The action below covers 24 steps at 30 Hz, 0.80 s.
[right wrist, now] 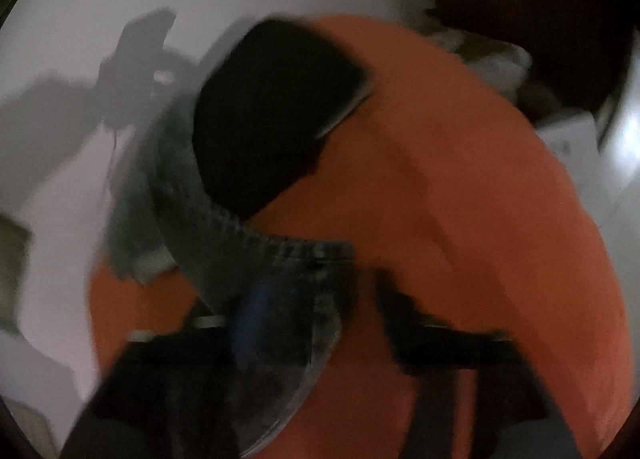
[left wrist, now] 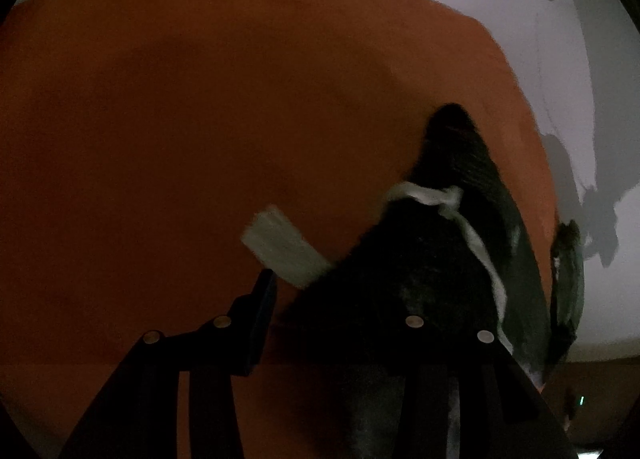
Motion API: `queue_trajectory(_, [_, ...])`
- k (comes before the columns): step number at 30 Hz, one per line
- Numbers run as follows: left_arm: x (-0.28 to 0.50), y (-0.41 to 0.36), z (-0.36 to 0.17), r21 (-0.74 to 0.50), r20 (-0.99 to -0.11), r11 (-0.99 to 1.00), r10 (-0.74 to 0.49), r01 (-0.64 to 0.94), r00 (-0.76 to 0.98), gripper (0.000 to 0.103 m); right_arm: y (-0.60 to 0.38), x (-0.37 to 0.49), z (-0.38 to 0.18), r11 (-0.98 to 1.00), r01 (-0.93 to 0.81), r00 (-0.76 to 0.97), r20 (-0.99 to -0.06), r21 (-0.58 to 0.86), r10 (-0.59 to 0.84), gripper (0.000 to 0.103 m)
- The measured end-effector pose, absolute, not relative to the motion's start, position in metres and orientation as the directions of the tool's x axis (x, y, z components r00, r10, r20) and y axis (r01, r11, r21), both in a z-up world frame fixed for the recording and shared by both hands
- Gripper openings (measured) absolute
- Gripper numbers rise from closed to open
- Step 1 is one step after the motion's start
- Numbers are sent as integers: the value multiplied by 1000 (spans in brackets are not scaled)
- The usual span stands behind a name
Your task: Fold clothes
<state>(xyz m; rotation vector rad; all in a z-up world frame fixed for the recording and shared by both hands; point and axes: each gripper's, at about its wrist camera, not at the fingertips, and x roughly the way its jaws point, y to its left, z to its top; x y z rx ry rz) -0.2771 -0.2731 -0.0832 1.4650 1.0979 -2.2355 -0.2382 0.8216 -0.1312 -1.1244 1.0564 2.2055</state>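
Below, both claws hold dark clothing [left wrist: 432, 259] over an orange cloth [left wrist: 200, 119].

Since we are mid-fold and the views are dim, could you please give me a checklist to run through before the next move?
1. Right gripper open: ok, orange shows between the denim and one finger.
2. Denim waistband clear of the right gripper: not ok, it drapes over the other finger.
3. Left gripper holding the dark garment: cannot tell, cloth hides one finger.
4. White drawstring tucked in: not ok, it lies loose on top.
5. Orange cloth smooth underneath: ok.
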Motion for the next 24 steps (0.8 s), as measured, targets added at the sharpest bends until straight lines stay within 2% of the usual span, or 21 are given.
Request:
queue_trajectory(4, [-287, -243, -78, -427, -870, -734, 175, 528, -461, 45, 808, -279, -161, -629, -727, -418, -904, 275, 87, 71])
queue_trajectory(6, [-290, -232, -76, -394, -881, -753, 147, 526, -450, 46, 802, -292, -176, -626, -747, -358, -929, 226, 92, 64])
queue_trajectory(7, [-289, -229, -74, -387, -883, -753, 137, 532, -449, 46, 799, -296, -181, -629, -744, -355, -930, 223, 90, 56])
queue_trajectory(8, [-286, -229, -70, -398, -878, -747, 141, 533, -458, 46, 795, -300, -185, -633, -746, -344, -933, 206, 102, 36])
queue_trajectory(9, [-281, -230, -65, -413, -871, -739, 148, 533, -469, 46, 793, -302, -187, -635, -749, -333, -936, 188, 116, 24])
queue_trajectory(11, [-280, -228, -63, -415, -871, -734, 150, 537, -468, 46, 791, -292, -180, -608, -766, -372, -916, 211, 150, 12])
queue_trajectory(15, [-272, -228, -61, -386, -877, -755, 123, 530, -464, 46, 793, -225, -143, -478, -792, -535, -808, 379, 247, 10])
queue_trajectory(19, [-252, -238, -72, -383, -886, -741, 126, 551, -445, 46, 791, -144, -129, -347, -756, -646, -720, 555, 256, 10])
queue_trajectory(21, [-244, -243, -81, -408, -885, -714, 156, 568, -439, 46, 793, -114, -145, -286, -751, -657, -720, 596, 223, 11])
queue_trajectory(23, [-235, -247, -87, -455, -872, -672, 200, 585, -448, 46, 800, -104, -172, -264, -772, -626, -762, 578, 163, 22])
queue_trajectory(24, [-234, -246, -88, -463, -869, -667, 209, 584, -449, 46, 802, -100, -185, -243, -772, -625, -771, 588, 119, 22])
